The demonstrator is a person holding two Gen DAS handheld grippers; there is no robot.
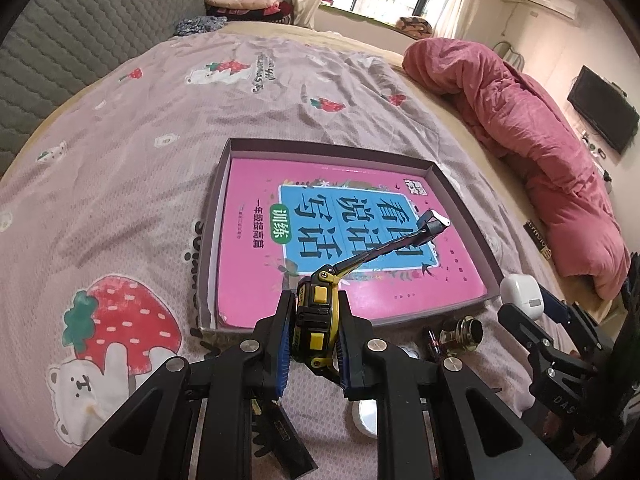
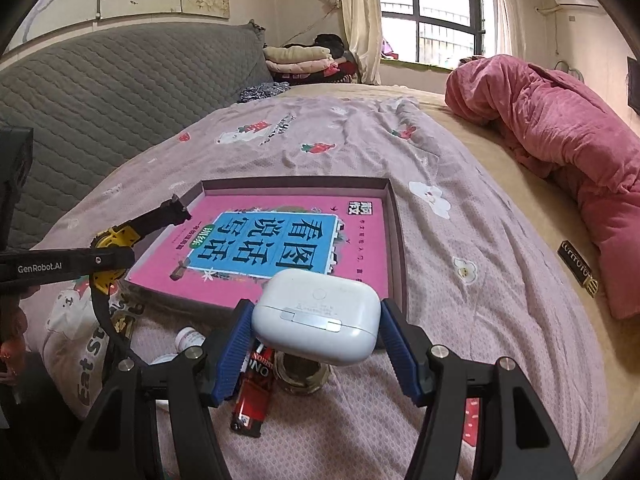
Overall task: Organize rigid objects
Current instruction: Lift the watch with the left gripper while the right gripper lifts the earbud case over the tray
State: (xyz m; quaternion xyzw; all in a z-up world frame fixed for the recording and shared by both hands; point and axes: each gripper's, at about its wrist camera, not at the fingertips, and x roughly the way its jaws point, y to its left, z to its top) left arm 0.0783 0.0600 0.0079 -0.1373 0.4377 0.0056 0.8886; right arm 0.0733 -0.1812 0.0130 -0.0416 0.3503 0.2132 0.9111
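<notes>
The left gripper (image 1: 311, 330), lower centre of its view, is clamped on a yellow-and-black tape measure (image 1: 316, 320) whose stiff blade points up-right over the pink book (image 1: 256, 216) in the shallow cardboard tray (image 1: 202, 248) just beyond. The right gripper (image 2: 316, 330) brackets a white plastic earbud case (image 2: 316, 312), long axis across the fingers; contact looks likely but unclear, tray directly ahead.

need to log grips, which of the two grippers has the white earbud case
The right gripper has the white earbud case; the left gripper is shut on the yellow tape measure instead.
</notes>
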